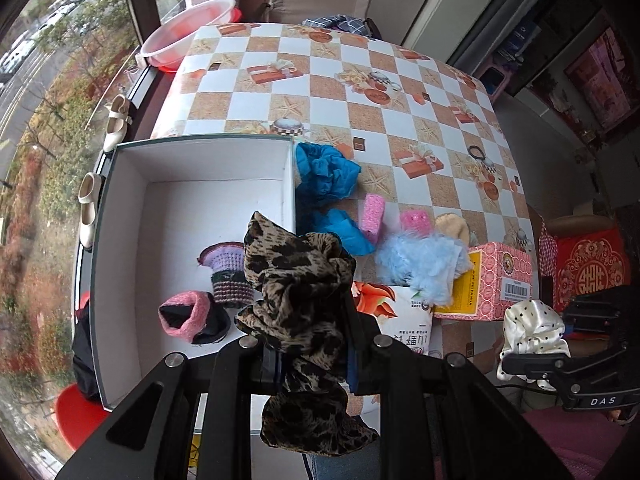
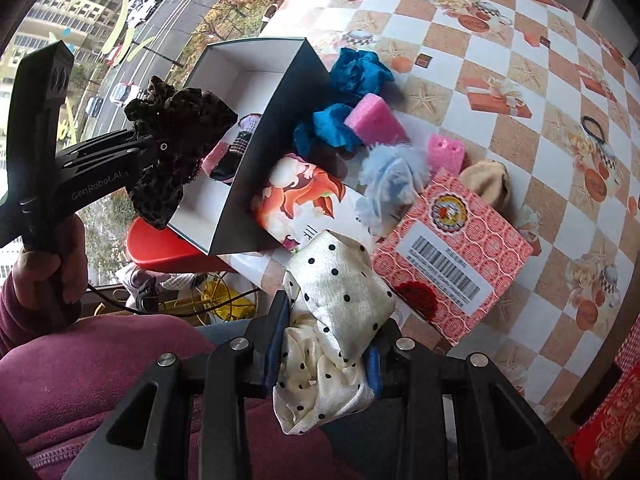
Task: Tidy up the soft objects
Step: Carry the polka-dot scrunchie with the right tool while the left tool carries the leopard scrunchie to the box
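Note:
My left gripper (image 1: 310, 354) is shut on a leopard-print scrunchie (image 1: 298, 288) and holds it above the near right corner of the open white box (image 1: 168, 216); it also shows in the right wrist view (image 2: 176, 148). The box holds a pink-cuffed sock (image 1: 188, 318) and a knitted purple piece (image 1: 228, 276). My right gripper (image 2: 326, 346) is shut on a white polka-dot satin scrunchie (image 2: 340, 300), off the table's near edge; it shows at the right in the left wrist view (image 1: 532, 330).
Right of the box lie blue crumpled cloths (image 1: 326, 174), pink sponges (image 1: 374, 214), a light blue fluffy piece (image 1: 420, 260), a beige sock (image 1: 454, 226), a pink carton (image 1: 500, 280), a printed bag (image 1: 400, 320) and a black hair tie (image 1: 476, 153). A pink basin (image 1: 188, 34) stands far left.

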`<state>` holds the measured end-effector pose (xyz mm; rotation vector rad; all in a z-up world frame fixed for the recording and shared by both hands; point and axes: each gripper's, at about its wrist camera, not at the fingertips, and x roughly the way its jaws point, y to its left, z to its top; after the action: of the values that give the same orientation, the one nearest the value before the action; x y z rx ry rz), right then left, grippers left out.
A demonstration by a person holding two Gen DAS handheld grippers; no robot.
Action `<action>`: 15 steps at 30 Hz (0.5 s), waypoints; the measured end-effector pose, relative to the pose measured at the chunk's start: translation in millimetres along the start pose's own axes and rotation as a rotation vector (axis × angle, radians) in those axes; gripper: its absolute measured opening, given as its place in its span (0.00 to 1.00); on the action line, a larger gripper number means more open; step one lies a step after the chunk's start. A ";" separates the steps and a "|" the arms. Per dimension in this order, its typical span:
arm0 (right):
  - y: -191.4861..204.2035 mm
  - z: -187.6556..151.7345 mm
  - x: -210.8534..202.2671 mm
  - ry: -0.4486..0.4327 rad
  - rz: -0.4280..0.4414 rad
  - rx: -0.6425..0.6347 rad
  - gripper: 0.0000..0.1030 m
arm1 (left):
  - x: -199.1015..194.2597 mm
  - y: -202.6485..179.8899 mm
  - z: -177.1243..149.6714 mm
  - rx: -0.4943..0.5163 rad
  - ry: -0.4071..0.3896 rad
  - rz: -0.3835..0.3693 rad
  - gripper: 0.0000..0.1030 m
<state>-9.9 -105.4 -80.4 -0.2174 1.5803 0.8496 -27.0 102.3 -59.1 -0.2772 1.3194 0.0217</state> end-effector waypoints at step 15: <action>75.1 58.0 29.5 0.073 -0.017 -0.230 0.34 | -5.8 77.1 -29.5 -0.240 -0.030 0.038 0.23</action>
<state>-15.1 -6.3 -76.0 -0.4295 1.5448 1.0203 -69.9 171.4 -74.6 -0.4539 1.2931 0.2171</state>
